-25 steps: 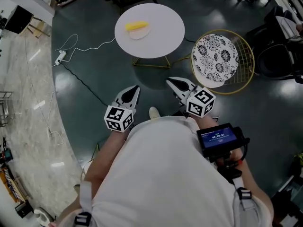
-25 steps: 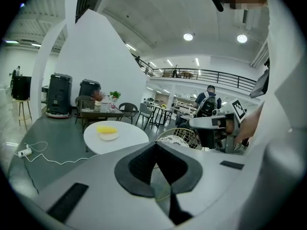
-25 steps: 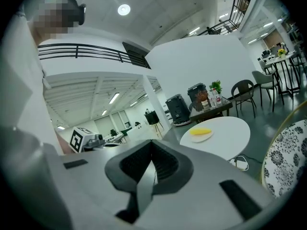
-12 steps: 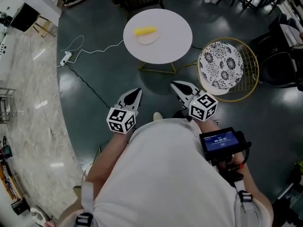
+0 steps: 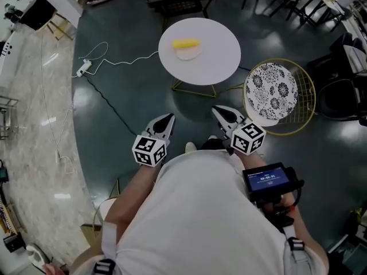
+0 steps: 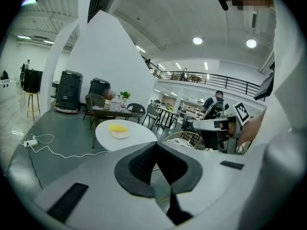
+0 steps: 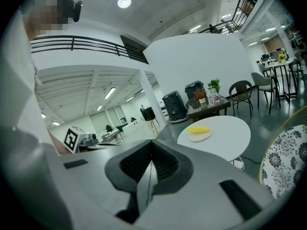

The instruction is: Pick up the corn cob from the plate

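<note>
Judging from how things lie, the pick is not yet begun. The short yellow corn cob (image 5: 186,43) is seen lying on its side on the small pale round plate (image 5: 190,53), toward the plate's far edge. The plate is set on the left part of the round white desk (image 5: 217,56), well apart from both tongs. The left tongs (image 5: 168,119) are pressed fully together with nothing between them. The right tongs (image 5: 218,112) are likewise closed and empty. Both are held low in front of the person, above the dark floor (image 5: 126,107).

No grasp can be made until 1 pair is opened. If the cob is met by closed tongs, it is likely to be knocked off the plate and rolled across the desk. A pinch placed off its middle may let the rounded cob slip out, and the light plate may be dragged along. On the approach, the gold wire chair with the black-and-white patterned cushion (image 5: 269,85) could be bumped.

The cob is shown as bright, evenly yellow and oblong. Its kernels are too small to be made out.
</note>
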Tool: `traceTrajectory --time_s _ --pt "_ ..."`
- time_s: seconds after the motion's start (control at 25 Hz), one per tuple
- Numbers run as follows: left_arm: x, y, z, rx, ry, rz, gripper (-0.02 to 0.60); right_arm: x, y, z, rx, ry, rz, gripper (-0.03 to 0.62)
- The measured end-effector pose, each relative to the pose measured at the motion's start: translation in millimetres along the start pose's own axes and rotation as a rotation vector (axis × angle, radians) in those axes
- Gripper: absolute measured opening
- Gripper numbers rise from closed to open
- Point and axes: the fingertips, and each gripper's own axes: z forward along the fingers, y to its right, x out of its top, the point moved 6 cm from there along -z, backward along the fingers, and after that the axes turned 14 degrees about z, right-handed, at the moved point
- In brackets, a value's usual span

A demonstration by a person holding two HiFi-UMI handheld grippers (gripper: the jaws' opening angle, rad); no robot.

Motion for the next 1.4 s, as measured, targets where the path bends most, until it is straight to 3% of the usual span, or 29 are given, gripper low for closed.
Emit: traceTrajectory --time_s 0.48,0.92,1.4 --pt "-5 2 -4 0.021 -0.041 -0.01 0.006 -11 11 4 -0.002 -0.017 0.057 0.008" --pt "36 -42 83 0.014 -0.059 0.02 0.006 46 74 45 0.01 -0.018 0.071 0.008" --pt "61 -63 178 0.011 -0.121 0.008 0.006 96 153 69 0.046 -0.023 0.116 0.008"
